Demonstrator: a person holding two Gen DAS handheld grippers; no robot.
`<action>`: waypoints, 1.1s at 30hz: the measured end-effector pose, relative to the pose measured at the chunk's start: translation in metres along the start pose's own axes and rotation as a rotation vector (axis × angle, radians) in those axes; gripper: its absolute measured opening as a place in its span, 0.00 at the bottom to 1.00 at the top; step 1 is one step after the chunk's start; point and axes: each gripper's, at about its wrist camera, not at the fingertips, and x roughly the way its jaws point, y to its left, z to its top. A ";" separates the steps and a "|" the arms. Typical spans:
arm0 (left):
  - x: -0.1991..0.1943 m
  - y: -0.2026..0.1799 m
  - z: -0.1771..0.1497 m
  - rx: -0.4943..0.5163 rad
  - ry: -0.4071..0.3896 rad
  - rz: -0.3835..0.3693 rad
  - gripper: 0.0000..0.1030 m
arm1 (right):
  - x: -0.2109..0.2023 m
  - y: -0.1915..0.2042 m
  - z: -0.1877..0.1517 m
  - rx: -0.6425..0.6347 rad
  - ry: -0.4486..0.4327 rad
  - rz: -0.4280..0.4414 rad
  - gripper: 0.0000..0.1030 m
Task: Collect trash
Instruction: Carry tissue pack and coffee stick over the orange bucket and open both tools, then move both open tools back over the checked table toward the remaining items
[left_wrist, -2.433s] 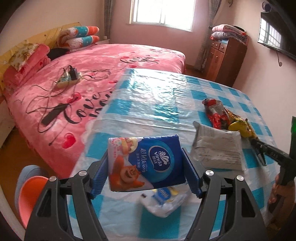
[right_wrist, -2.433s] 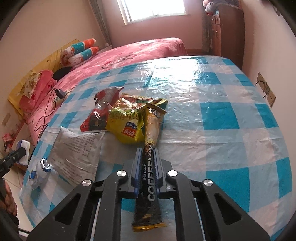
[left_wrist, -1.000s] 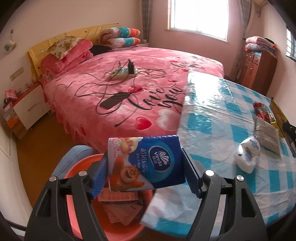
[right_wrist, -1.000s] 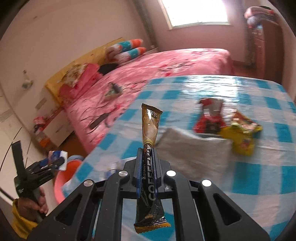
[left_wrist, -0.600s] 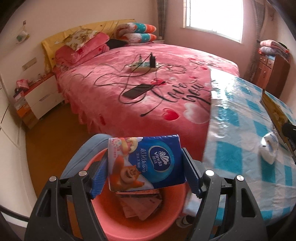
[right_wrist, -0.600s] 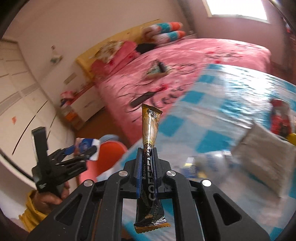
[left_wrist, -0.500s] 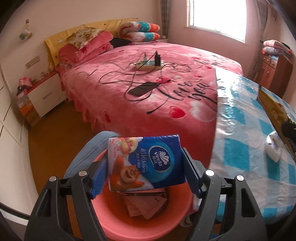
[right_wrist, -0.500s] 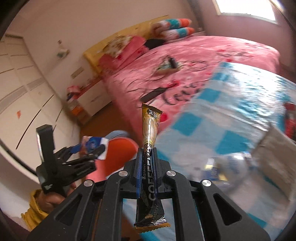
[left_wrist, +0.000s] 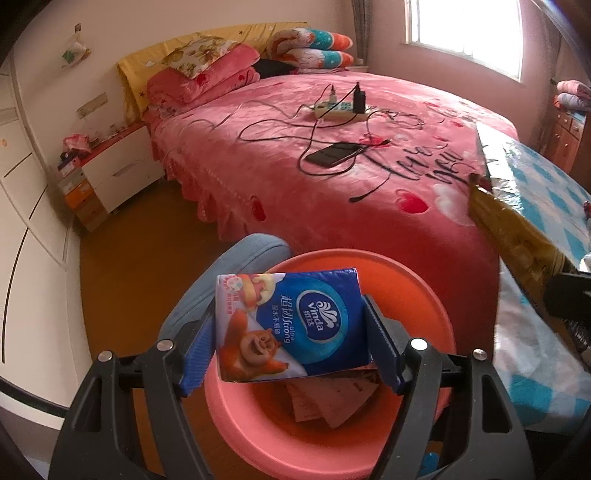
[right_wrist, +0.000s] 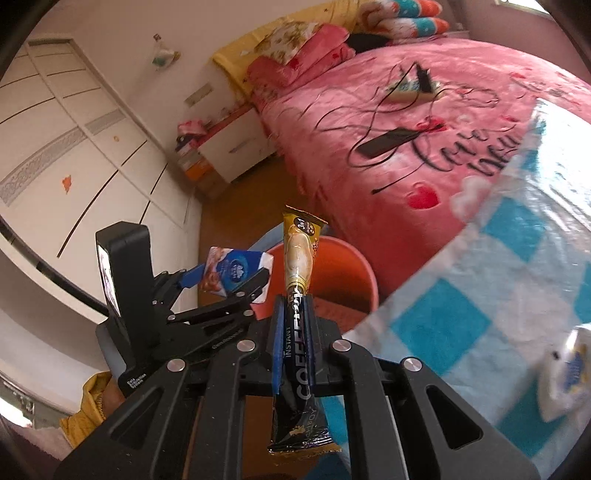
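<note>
Left tongs (left_wrist: 290, 354) grip the blue tissue pack (left_wrist: 290, 328) right over the orange basin (left_wrist: 424, 295) on the floor, papers inside. Right tongs (right_wrist: 293, 332) are clamped on the coffee sachet (right_wrist: 297, 288), near the checked bench (right_wrist: 498, 295) edge.

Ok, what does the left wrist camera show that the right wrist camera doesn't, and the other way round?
Only the left wrist view looks into the round orange plastic basin and shows the pink paper scraps lying in it.

Only the right wrist view shows the crumpled white and blue wrapper on the blue checked tablecloth, and the yellow sleeve behind the left gripper.

Both show the blue Vinda tissue pack clamped in the left gripper, the gold and black instant coffee sachet pinched in the right gripper, the basin and the pink bed.
</note>
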 end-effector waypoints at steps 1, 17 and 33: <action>0.003 0.002 -0.001 0.000 0.009 0.008 0.71 | 0.003 0.001 0.001 -0.002 0.006 0.002 0.10; 0.009 0.009 0.000 0.012 0.022 0.106 0.81 | 0.027 0.008 -0.002 -0.016 0.017 -0.027 0.54; -0.015 -0.023 0.018 0.059 -0.033 0.095 0.81 | -0.046 -0.006 -0.011 -0.065 -0.155 -0.213 0.82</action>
